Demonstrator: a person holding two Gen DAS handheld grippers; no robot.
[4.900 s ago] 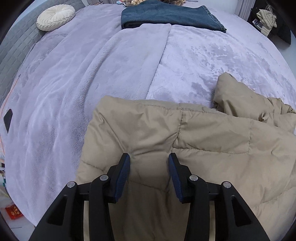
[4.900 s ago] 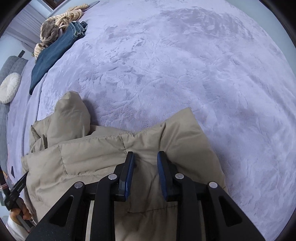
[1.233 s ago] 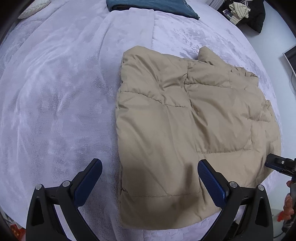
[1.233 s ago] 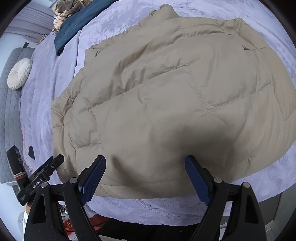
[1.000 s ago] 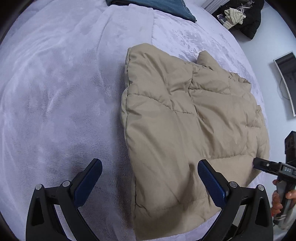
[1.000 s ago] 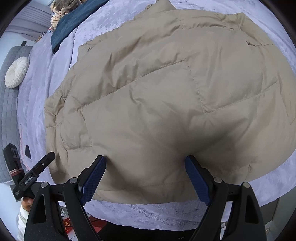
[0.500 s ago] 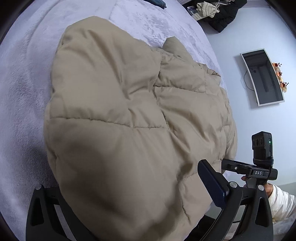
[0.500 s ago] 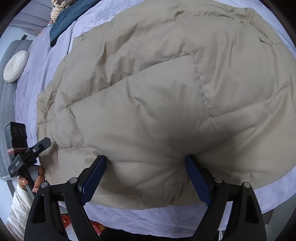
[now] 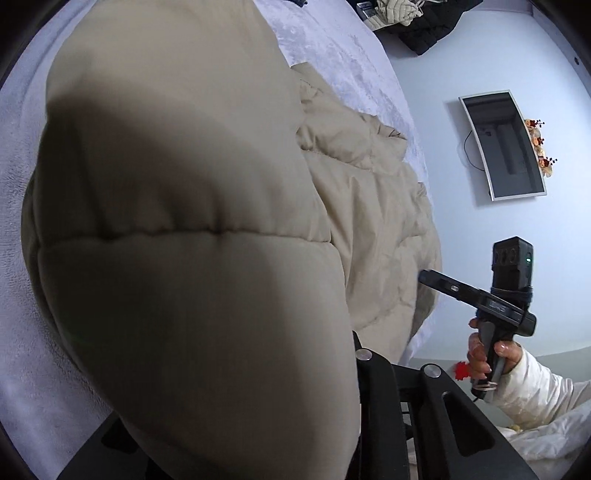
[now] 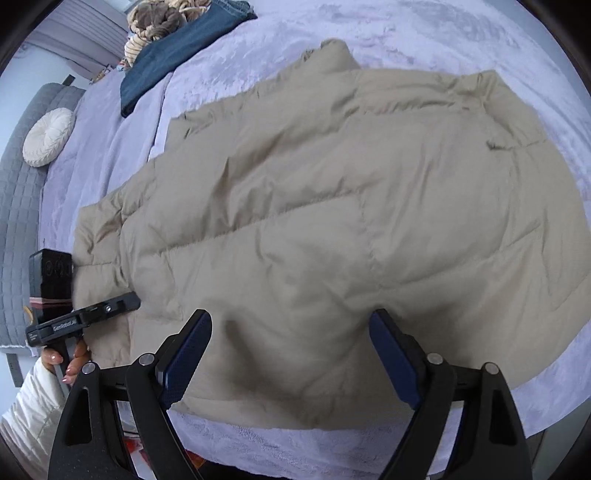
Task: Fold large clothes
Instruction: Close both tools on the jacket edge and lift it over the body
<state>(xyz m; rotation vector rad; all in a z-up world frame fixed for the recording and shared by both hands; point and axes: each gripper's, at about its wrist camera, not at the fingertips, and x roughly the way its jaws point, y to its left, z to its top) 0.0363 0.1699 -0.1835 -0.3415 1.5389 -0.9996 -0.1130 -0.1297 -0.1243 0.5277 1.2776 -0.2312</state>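
A beige quilted puffer jacket (image 10: 332,206) lies spread on the lavender bed (image 10: 332,44). My right gripper (image 10: 291,354) is open, its blue pads either side of the jacket's near hem. In the left wrist view the jacket (image 9: 192,229) bulges right against the camera and hides my left gripper's fingers; only part of its black frame (image 9: 388,398) shows. The left gripper (image 10: 125,302) also shows in the right wrist view at the jacket's left edge, its fingertips hidden by cloth. The right gripper (image 9: 428,275) shows in the left wrist view, beside the jacket's edge.
Folded dark blue jeans (image 10: 177,44) and a brown knit bundle (image 10: 155,22) lie at the far left of the bed. A round cream cushion (image 10: 48,136) rests by the grey headboard (image 10: 18,221). A wall screen (image 9: 502,147) and dark clothes (image 9: 424,26) are beyond the bed.
My left gripper has pushed in close to the jacket's left edge, and the cloth now covers its fingers. My right gripper has pulled back slightly and stays open.
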